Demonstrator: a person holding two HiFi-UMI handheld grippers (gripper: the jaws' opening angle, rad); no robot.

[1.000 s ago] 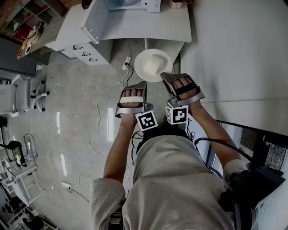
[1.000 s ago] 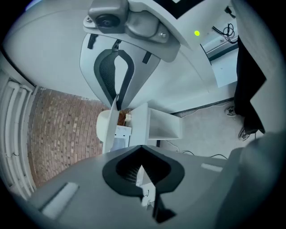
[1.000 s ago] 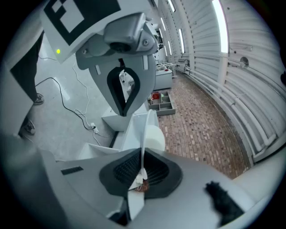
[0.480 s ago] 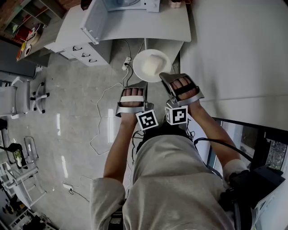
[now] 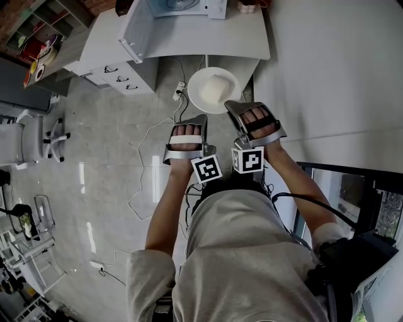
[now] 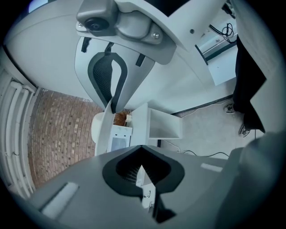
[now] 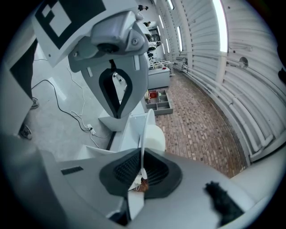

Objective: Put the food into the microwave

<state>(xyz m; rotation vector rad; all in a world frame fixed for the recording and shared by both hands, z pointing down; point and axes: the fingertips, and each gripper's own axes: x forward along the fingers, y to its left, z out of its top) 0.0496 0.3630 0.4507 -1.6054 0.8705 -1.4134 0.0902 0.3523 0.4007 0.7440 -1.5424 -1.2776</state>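
Note:
A white plate (image 5: 214, 90) carrying a pale lump of food (image 5: 218, 83) hangs above the floor just in front of the white desk (image 5: 208, 39). My right gripper (image 5: 232, 107) is shut on the plate's near rim. The right gripper view shows that rim (image 7: 144, 134) standing on edge between the pads, at the right gripper (image 7: 140, 172). The microwave (image 5: 182, 6) stands on the desk at the top edge, its door (image 5: 135, 28) swung open to the left. My left gripper (image 5: 196, 119) is beside the right one, shut and holding nothing, pointing at the microwave (image 6: 118, 138).
A drawer unit (image 5: 119, 78) stands under the desk's left end. Cables and a power strip (image 5: 178, 88) lie on the grey floor below the plate. An office chair (image 5: 44, 135) is at the left. A white wall (image 5: 334, 69) runs along the right.
The right gripper and its plate have shifted only slightly toward the desk. The left gripper has stayed where it was.

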